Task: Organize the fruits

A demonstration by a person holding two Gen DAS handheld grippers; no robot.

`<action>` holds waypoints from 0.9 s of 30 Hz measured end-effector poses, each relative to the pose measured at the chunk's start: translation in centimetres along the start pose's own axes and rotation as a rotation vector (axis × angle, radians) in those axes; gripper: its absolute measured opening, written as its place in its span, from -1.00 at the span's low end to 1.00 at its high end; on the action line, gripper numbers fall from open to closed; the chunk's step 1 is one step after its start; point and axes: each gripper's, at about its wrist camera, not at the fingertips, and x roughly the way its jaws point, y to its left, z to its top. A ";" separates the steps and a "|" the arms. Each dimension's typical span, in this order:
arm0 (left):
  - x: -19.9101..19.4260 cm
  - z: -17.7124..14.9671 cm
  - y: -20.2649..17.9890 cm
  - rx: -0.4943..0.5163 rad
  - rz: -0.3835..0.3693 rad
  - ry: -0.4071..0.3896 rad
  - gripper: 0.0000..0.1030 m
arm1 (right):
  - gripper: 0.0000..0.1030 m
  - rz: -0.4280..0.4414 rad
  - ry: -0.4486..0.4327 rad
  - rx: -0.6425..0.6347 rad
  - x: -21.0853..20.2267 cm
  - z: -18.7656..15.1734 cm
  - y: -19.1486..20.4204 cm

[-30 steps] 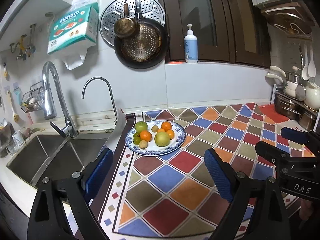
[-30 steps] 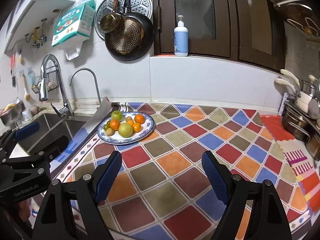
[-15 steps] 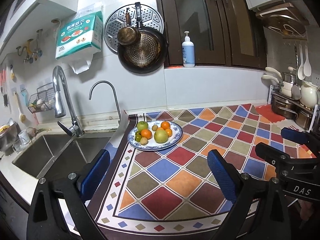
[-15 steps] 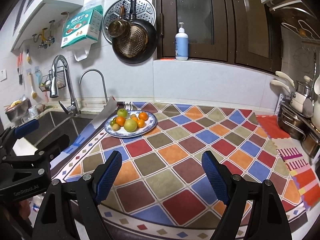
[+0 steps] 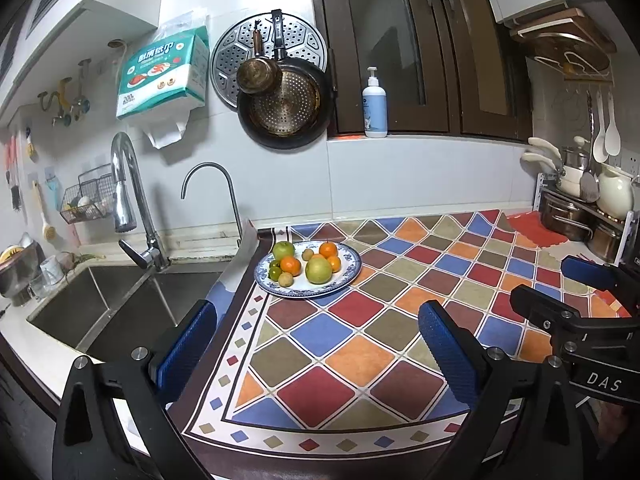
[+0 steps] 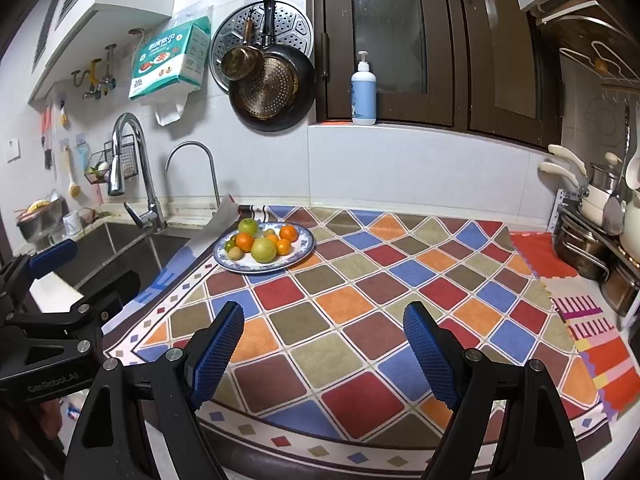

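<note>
A blue-rimmed plate [image 5: 347,276] [image 6: 303,249] holds several fruits at the back left of the patterned mat: a green apple [image 5: 283,249] [image 6: 247,225], a big yellow-green fruit [image 5: 318,270] [image 6: 264,249], oranges [image 5: 290,265] [image 6: 245,241] and small brownish fruits. My left gripper [image 5: 316,354] is open and empty, well in front of the plate near the counter's front edge. My right gripper [image 6: 324,354] is open and empty, further right, also short of the plate. Each gripper shows in the other's view, the right gripper [image 5: 588,284] and the left gripper [image 6: 56,268].
A steel sink [image 5: 100,304] with a tall tap [image 5: 128,200] lies left of the mat. Pots and a rack [image 5: 580,216] stand at the right end. Pans [image 5: 280,108] hang on the wall; a pump bottle [image 5: 375,106] stands on the sill.
Both grippers have pulled back and up from the counter, so the plate looks smaller and farther and the mat's front edge shows. The fruits have not moved.
</note>
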 end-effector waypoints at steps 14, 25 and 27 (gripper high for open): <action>-0.2 -0.1 -0.5 0.008 0.011 0.001 1.00 | 0.60 -0.002 -0.005 0.002 -0.4 -0.1 -0.4; 0.1 -0.1 -0.5 0.008 0.014 0.010 1.00 | 0.60 -0.003 -0.006 0.002 -0.4 -0.2 -0.5; 0.1 -0.1 -0.5 0.007 0.012 0.012 1.00 | 0.60 -0.004 -0.005 0.002 -0.4 -0.1 -0.5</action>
